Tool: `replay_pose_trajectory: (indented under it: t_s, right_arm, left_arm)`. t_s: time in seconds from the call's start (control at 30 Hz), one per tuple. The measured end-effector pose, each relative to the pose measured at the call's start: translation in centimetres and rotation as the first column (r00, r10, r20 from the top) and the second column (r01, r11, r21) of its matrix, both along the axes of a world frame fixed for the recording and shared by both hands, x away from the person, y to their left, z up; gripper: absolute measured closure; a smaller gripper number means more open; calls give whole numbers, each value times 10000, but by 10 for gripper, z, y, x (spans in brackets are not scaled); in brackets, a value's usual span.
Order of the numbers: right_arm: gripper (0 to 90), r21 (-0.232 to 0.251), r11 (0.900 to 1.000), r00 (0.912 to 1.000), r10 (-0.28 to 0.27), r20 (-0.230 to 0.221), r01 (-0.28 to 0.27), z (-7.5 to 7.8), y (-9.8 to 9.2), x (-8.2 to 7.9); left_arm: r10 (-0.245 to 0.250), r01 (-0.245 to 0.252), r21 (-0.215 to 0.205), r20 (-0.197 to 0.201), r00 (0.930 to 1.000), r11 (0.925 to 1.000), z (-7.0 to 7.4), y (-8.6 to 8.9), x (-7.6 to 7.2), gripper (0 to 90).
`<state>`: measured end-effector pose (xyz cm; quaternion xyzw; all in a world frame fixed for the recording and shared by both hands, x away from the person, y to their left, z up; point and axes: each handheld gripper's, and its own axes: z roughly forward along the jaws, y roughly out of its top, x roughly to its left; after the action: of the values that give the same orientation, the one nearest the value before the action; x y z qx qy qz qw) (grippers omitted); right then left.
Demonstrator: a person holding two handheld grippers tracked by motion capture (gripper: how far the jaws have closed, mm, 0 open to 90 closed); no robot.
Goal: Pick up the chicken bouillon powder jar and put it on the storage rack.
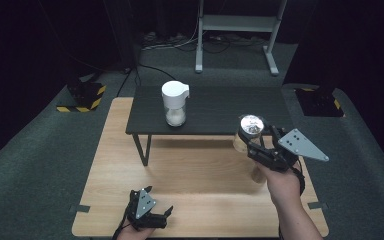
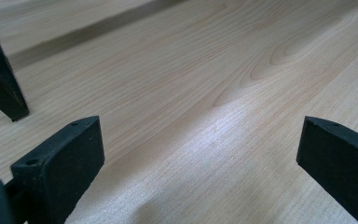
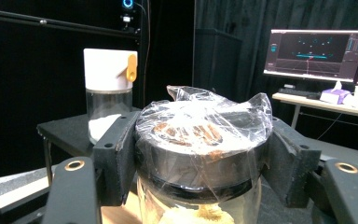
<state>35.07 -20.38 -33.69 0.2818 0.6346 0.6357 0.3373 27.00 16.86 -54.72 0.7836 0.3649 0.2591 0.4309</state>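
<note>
My right gripper (image 1: pixel 254 142) is shut on a glass jar (image 1: pixel 250 131), which it holds above the right side of the wooden table (image 1: pixel 195 175). In the right gripper view the jaws of the gripper (image 3: pixel 200 163) clamp both sides of the jar's black lid (image 3: pixel 198 135), which is covered with crumpled clear film. Pale contents show in the glass below the lid. A second jar (image 1: pixel 174 103), with a white lid and white powder inside, stands on the low black table (image 1: pixel 220 110). My left gripper (image 1: pixel 159 201) rests near the wooden table's front edge, and its jaws (image 2: pixel 203 158) are open and hold nothing.
The black table's leg (image 2: pixel 0 79) stands on the wood ahead of the left gripper. A white metal stand (image 1: pixel 237 35) is on the carpet behind. A lit monitor (image 3: pixel 317 51) sits on a desk far off.
</note>
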Motion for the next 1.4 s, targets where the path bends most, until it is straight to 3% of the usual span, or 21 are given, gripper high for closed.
replay_pose_trajectory:
  t_s: [0.57, 1.4]
  right_arm:
    - [343, 122, 9997, 9996, -236, 182, 234, 15, 5, 14]
    - [343, 32, 9995, 9995, -305, 86, 305, 14, 20, 46]
  left_arm:
    - [-15, 15, -56, -11, 10000, 10000, 0, 1, 0, 10]
    - [-38, 37, -214, -15, 10000, 9998, 0, 2, 0, 10]
